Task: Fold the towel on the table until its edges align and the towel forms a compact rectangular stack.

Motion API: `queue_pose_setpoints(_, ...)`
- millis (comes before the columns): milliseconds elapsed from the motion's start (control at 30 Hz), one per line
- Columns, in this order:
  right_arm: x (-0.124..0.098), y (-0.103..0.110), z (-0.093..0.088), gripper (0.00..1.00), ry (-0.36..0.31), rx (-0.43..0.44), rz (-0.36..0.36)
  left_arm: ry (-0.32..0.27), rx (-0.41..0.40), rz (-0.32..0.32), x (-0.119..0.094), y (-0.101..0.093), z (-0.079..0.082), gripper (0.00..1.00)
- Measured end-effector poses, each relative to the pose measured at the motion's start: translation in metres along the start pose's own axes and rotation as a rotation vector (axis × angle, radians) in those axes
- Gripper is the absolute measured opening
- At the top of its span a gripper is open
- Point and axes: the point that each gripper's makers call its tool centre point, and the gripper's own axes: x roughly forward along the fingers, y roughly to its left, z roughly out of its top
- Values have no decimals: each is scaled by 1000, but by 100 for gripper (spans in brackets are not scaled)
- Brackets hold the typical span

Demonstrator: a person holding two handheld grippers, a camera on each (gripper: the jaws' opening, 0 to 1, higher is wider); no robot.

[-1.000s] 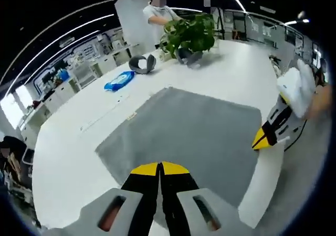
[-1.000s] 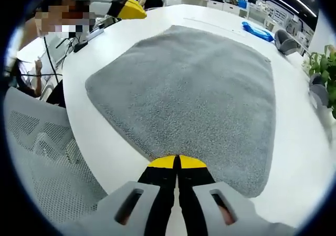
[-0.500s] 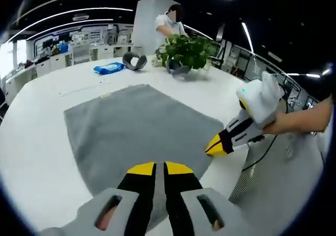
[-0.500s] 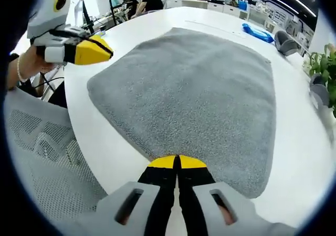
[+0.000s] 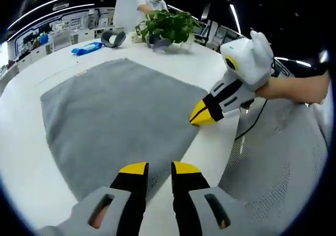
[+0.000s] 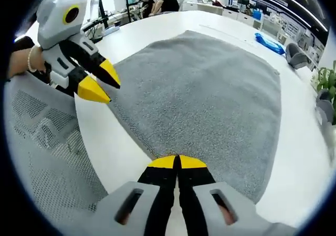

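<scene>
Left gripper view: a flat grey terry-cloth towel (image 5: 115, 115) is seen spread unfolded on a smooth white bench (image 5: 21, 168), its pile nubby and its corners rounded. At the towel's near corner, at about 6 o'clock, the left hand-held gripper (image 5: 159, 168) is held with its yellow-tipped black jaws slightly spread, a narrow gap showing between them. At 3 o'clock the right hand-held gripper (image 5: 201, 115) is brought in with its yellow tips pressed together, close over the towel's right edge; whether cloth is touched cannot be told. Beyond the towel, at 12 o'clock, a leafy green potted plant (image 5: 167, 26) is placed, with a grey curved headrest-like object (image 5: 113, 37) and a blue plastic packet (image 5: 87, 48) at 11 o'clock. A white mesh chair back (image 5: 283, 152) stands beside the bench edge at 4 o'clock.

Right gripper view: the right hand-held gripper (image 6: 176, 162) is shown shut, with nothing between its jaws, just short of the towel's (image 6: 210, 94) near edge. The left hand-held gripper (image 6: 100, 81) is seen at 10 o'clock, jaws parted, by the towel's corner. The mesh chair (image 6: 47, 147) lies at 8 o'clock, below the bench (image 6: 126, 157) rim.
</scene>
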Motion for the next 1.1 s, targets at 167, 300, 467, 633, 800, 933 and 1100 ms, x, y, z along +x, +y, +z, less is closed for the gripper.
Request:
queue_pose_setpoints(167, -2, 5, -2, 0, -12, -58, 47, 39, 12, 3, 0, 1, -12, 19)
queue_pose_setpoints(300, -3, 8, -4, 0, -21, -86, 101, 61, 20, 16, 2, 7, -19, 19)
queue_pose_setpoints(467, -5, 14, -6, 2, -35, -116, 143, 47, 22, 11, 0, 7, -19, 18)
queue_pose_setpoints(633, -4, 17, -6, 5, -23, -185, 152, 83, 182, 28, 0, 3, -22, 21)
queue_pose_setpoints(800, -5, 18, -7, 6, -27, -243, 158, 141, 369, 63, 2, -1, -25, 22)
queue_pose_setpoints(933, -7, 18, -9, 7, -33, -246, 175, 141, 314, 65, -1, 4, -29, 19)
queue_pose_setpoints(1100, -8, 26, -15, 17, -16, -379, 200, 122, 293, 63, -5, 10, -31, 16)
